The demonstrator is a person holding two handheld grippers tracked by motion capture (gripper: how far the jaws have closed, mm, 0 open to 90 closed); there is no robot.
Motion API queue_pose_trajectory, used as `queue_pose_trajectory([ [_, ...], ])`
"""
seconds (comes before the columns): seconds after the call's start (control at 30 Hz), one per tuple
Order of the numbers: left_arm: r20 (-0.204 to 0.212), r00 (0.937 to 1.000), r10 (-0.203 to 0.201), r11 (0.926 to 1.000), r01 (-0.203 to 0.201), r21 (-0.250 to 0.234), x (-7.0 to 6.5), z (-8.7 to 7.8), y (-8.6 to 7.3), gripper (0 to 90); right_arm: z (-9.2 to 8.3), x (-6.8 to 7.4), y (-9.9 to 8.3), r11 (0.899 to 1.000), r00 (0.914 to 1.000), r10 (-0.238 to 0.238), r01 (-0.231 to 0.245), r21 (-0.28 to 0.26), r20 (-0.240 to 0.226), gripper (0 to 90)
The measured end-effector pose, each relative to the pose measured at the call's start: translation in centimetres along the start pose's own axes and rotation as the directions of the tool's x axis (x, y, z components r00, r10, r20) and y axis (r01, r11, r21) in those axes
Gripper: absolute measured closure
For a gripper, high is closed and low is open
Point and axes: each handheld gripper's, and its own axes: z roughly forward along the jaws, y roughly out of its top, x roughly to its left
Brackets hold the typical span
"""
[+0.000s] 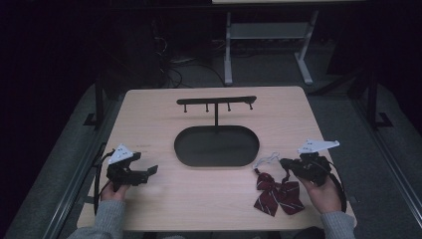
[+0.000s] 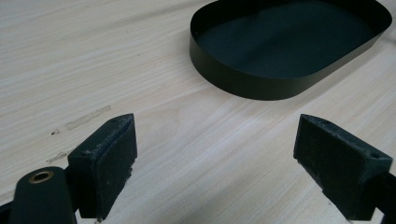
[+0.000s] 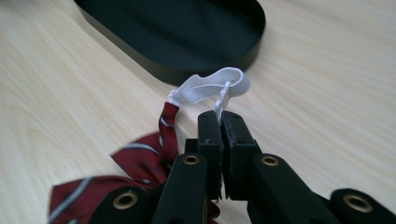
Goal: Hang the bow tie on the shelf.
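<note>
On the wooden table (image 1: 164, 199), high view: black oval tray (image 1: 217, 146) at centre, with a black peg rack (image 1: 217, 101) rising from its far side. Left gripper (image 1: 149, 172) near the table's left edge, jaws apart, nothing between them. Right gripper (image 1: 282, 163) at the right, beside a dark red striped bow tie (image 1: 276, 195) whose white elastic strap (image 1: 264, 160) runs up toward the jaws.

Left gripper view: both pads (image 2: 112, 158) spread wide over bare wood; tray wall (image 2: 243, 81) ahead.

Right gripper view: jaws pressed together, clamped on the strap's white clip (image 3: 219, 105); strap loop (image 3: 212, 86) arches in front of the tray (image 3: 187, 37); bow tie (image 3: 140, 161) hangs at lower left.
</note>
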Motion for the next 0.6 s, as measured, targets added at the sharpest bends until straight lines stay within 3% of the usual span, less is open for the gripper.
queue_pose_trajectory([
  [0.6, 0.003, 1.0000, 0.005, 1.0000, -0.005, 0.003, 0.0, 0.0, 0.0, 13.0, -2.0, 2.8, 4.7, 0.991, 0.9919, -0.121, 0.119, -0.058, -0.038, 87.0],
])
